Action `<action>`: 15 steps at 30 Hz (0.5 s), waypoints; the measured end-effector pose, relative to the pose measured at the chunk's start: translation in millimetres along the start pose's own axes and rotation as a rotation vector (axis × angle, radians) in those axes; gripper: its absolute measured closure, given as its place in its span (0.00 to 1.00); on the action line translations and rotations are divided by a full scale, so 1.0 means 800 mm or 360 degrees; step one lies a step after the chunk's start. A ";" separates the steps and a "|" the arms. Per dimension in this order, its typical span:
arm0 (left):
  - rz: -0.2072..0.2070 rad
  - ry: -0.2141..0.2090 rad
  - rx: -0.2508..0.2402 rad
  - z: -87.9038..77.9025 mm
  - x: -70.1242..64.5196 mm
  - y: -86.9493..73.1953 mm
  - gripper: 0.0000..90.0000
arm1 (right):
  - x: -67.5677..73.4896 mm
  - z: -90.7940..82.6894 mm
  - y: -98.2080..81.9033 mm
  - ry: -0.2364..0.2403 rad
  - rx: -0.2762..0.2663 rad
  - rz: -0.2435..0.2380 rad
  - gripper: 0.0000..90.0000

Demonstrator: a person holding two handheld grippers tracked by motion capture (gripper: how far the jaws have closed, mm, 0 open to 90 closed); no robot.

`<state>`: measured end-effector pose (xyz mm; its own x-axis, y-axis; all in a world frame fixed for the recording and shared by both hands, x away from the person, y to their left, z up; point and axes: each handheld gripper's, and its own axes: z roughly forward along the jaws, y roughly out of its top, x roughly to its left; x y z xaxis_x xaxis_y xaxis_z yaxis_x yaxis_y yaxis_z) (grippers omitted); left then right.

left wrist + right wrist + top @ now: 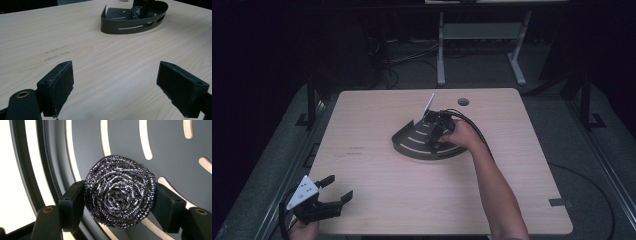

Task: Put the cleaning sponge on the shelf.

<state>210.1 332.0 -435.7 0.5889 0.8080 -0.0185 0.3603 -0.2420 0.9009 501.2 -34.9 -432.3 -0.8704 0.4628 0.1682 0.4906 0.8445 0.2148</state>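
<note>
- A round steel-wool scourer (pixel 119 192), coiled in shiny silver-grey wire, sits in the tray, its flat face turned upward.
- A dark, fan-shaped slotted tray (pixel 412 142) lies flat mid-table.

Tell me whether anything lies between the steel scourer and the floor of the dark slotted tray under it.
Nothing visible does. The steel scourer sits between the pads of the right gripper, directly over the slotted floor of the dark tray. No other item lies in the part of the tray that shows around it.
</note>
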 end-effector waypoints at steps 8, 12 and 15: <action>-0.0002 0.0002 0.0000 0.000 0.000 0.000 0.15 | 0.001 -0.002 0.001 -0.0005 -0.0010 -0.0008 0.34; -0.0003 -0.0001 0.0001 0.001 -0.001 0.000 0.15 | 0.002 -0.002 0.000 -0.0003 -0.0011 -0.0007 0.32; -0.0007 0.0003 0.0000 0.001 -0.001 0.000 0.15 | 0.003 -0.002 0.000 -0.0005 -0.0007 -0.0008 0.28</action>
<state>209.9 331.4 -436.2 0.5860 0.8100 -0.0219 0.3630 -0.2383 0.9008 499.3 -34.2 -430.6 -0.8729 0.4593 0.1644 0.4864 0.8457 0.2198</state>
